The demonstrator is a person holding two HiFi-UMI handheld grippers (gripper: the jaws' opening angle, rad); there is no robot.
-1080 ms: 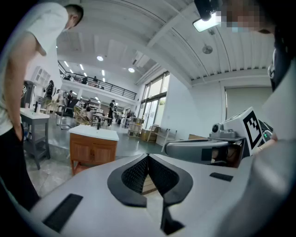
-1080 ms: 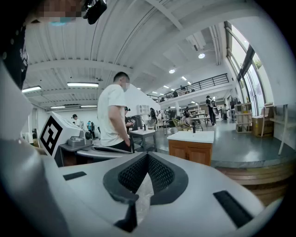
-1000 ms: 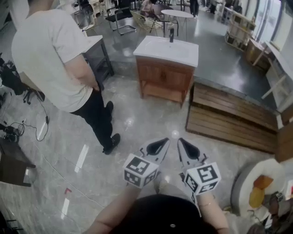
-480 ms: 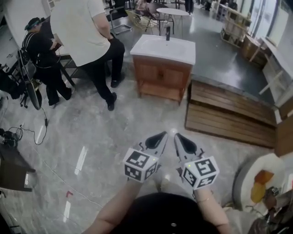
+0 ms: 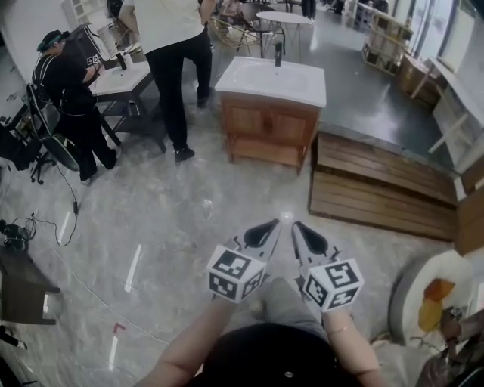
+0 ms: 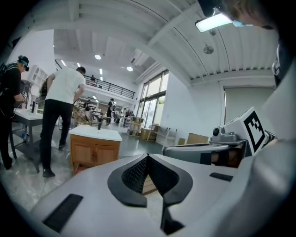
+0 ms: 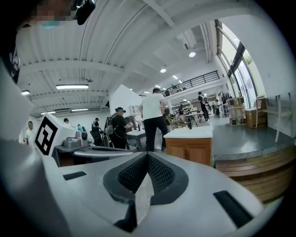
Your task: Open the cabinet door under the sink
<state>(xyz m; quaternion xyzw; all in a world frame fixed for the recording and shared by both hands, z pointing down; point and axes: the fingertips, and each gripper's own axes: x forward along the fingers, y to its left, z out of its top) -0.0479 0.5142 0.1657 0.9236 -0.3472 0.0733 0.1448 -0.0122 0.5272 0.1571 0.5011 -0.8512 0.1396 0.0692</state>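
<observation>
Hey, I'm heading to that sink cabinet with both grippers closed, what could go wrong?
A person in a white shirt stands right beside the sink cabinet, so an approach on that side could bump them.
The left gripper and right gripper are both shut; unless one opens first, it may just knock the cabinet door rather than catch it.
The wooden platform beside the cabinet could trip you.

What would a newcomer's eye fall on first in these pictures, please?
Probably the white left gripper and right gripper with black-and-white marker cubes, shut and empty low in the head view. Beyond them stands the wooden vanity cabinet with a white sink top, doors closed, a person in a white shirt beside it.
</observation>
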